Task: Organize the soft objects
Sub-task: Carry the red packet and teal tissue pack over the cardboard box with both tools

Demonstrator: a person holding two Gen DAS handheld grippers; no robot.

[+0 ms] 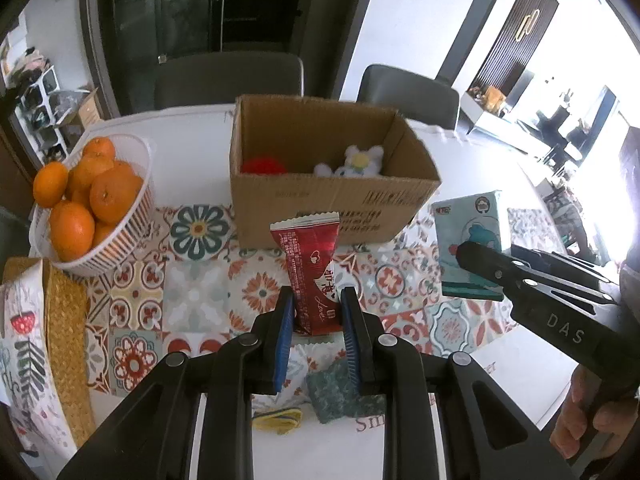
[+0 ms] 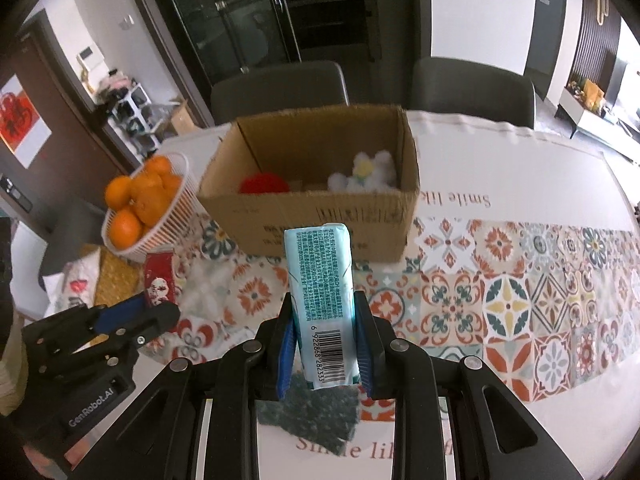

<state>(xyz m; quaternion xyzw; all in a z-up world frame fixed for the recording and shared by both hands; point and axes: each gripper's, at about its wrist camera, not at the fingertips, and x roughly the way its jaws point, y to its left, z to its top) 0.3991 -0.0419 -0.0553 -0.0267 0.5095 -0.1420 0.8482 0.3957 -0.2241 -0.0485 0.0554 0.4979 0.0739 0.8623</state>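
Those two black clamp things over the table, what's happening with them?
A person holds a gripper in each hand. The left gripper is shut on a red snack packet, and the right gripper is shut on a pale blue tissue pack. Both are held above the patterned tablecloth, in front of an open cardboard box that already holds a white plush flower and something red. A basket of oranges sits to the left.
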